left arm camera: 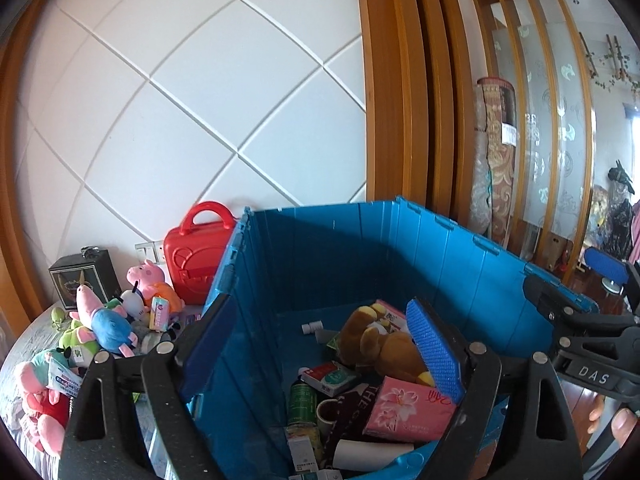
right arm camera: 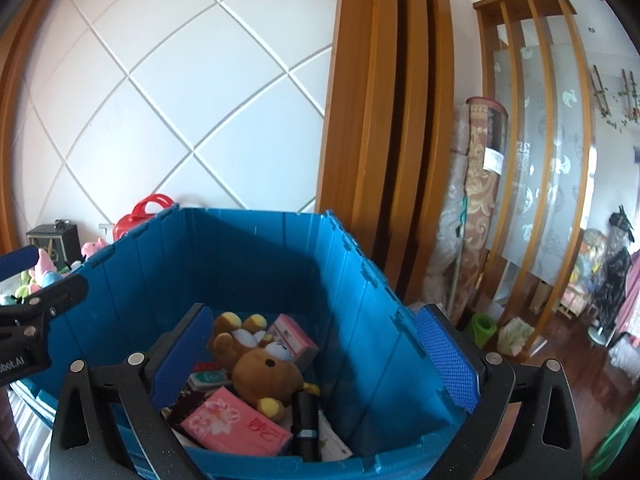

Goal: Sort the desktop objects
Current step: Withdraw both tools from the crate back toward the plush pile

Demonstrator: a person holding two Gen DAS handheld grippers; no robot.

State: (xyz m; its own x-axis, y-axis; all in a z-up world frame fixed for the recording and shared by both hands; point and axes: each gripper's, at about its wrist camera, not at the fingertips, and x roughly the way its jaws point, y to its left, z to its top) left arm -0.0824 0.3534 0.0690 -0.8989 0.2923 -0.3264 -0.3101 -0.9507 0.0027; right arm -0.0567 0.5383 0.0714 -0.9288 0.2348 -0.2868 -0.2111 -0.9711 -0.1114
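A blue plastic crate holds a brown teddy bear, a pink tissue pack, small boxes and bottles. My left gripper is open and empty, straddling the crate's left wall. My right gripper is open and empty, straddling the crate's right wall; it also shows at the right of the left wrist view. Plush toys lie on the table left of the crate.
A red toy case and a dark box stand against the white panelled wall. Small packets lie among the toys. A wooden frame, rolled carpets and the floor are to the right.
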